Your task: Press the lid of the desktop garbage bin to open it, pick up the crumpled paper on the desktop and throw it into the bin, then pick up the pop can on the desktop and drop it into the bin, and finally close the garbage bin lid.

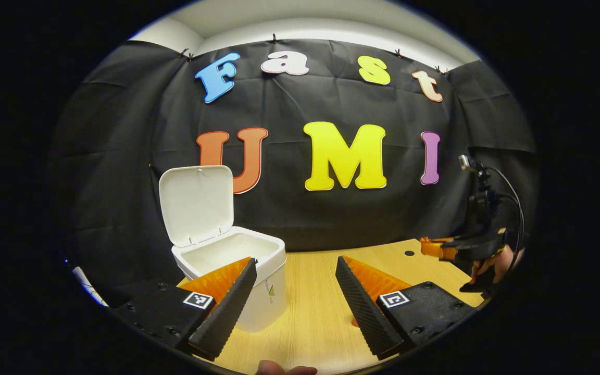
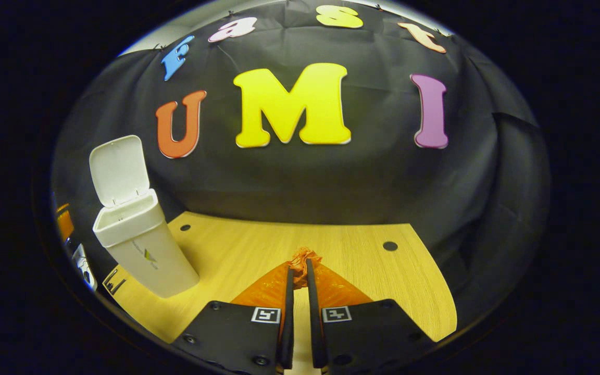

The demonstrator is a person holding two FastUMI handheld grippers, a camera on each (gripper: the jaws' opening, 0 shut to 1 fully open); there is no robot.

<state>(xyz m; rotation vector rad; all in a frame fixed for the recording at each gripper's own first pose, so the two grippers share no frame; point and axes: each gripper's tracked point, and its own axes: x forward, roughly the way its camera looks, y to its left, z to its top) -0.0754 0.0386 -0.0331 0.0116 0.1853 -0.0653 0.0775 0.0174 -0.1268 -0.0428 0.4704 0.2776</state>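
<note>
A: Orange paper, crumpled, sits pinched between the tips of the right gripper (image 2: 298, 271), whose fingers are drawn nearly together on the crumpled paper (image 2: 302, 259) above the wooden desktop (image 2: 362, 260).

B: And the left gripper (image 1: 295, 284)?

A: Spread wide, holding nothing, hovering just beside the white garbage bin (image 1: 258, 291). The bin's lid (image 1: 196, 203) stands upright, so the mouth is open. From the left gripper view, the right gripper shows far off to the side, well apart from the bin.

B: What could go wrong?

A: The hold looks shallow, only at the fingertips; a quick swing toward the bin might shake the wad loose onto the desktop. Bumping the raised lid could also knock it shut, or tip the light bin.

B: Any writing?

A: A small logo and faint text on the bin's front, too blurred to read. Square black-and-white markers sit on each gripper's body.

B: The pop can?

A: I cannot place it.
</note>
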